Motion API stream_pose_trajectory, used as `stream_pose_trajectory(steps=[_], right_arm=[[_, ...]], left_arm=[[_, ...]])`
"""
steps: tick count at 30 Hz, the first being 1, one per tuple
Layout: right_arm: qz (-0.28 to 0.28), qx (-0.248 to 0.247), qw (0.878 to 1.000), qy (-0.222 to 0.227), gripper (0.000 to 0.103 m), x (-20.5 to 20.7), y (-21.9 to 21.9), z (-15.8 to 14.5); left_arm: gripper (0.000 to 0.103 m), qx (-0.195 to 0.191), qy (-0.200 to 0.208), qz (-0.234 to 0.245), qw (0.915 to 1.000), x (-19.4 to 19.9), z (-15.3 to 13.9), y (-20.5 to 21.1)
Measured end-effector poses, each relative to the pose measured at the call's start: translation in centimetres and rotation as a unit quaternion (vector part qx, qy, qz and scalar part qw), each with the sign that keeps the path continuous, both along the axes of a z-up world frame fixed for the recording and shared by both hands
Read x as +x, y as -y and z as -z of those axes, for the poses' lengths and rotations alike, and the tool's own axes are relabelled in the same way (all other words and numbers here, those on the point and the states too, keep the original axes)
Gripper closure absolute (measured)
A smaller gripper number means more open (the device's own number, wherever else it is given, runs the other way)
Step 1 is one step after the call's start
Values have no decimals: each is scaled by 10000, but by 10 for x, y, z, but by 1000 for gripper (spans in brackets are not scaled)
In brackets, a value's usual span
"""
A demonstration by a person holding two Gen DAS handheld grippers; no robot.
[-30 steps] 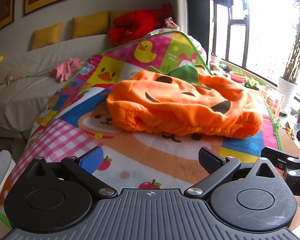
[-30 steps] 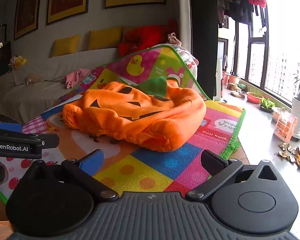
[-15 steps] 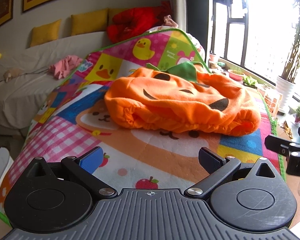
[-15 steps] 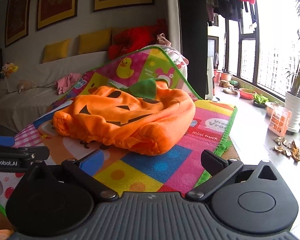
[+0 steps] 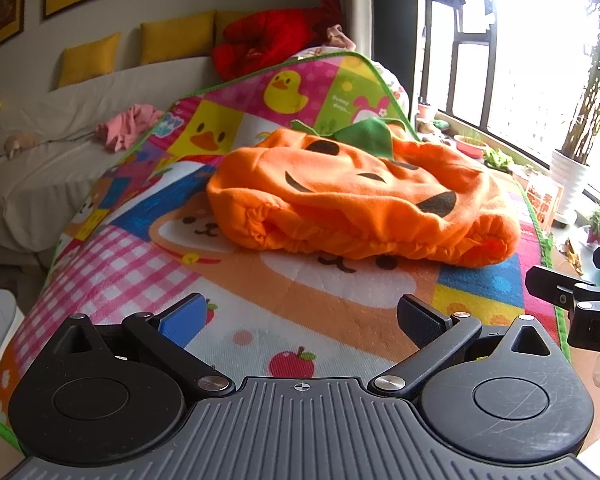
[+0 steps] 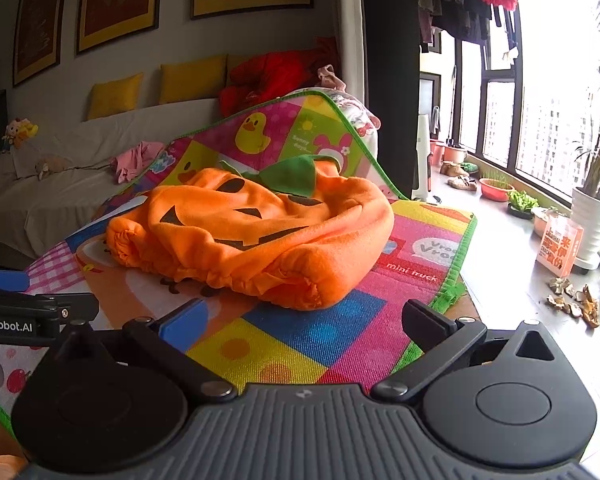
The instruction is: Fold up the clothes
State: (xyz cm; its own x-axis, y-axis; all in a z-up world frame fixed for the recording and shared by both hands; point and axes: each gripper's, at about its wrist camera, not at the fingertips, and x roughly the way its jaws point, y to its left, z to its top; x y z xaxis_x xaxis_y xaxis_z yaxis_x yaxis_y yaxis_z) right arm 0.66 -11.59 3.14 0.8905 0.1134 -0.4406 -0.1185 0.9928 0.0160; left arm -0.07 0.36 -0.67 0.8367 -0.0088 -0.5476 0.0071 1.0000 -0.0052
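Observation:
An orange pumpkin costume with a black face and a green leaf collar lies bunched on a colourful play mat. My left gripper stands open over the mat, short of the garment's near elastic hem, with nothing between its fingers. In the right wrist view my right gripper is open too, just in front of the costume's near right corner and apart from it. The right gripper's body also shows at the right edge of the left wrist view.
The mat's far end rises over a heap behind the costume. A covered sofa with yellow cushions, a pink garment and a red garment stands at the back left. On the right are windows, potted plants and an orange box on the floor.
Both grippers have crept slightly closer to the costume and shifted a little; both stay open. The garment has not moved.

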Motion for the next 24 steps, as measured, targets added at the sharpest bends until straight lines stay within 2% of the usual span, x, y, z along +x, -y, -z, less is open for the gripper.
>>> stream_pose_trajectory(steps=[11,16,24], right_arm=[[114,-35,9999,5,0,1,3,2],[213,-276,9994,49,0,2,0,6],[134,-341,9993,90,0,4,-2,4]], left_arm=[[0,-9,-60,-11,10000,0,2,-1],[0,7,-81,-11,10000,0,3,-1],[0,36,-212,-66,9997,8,8,-4]])
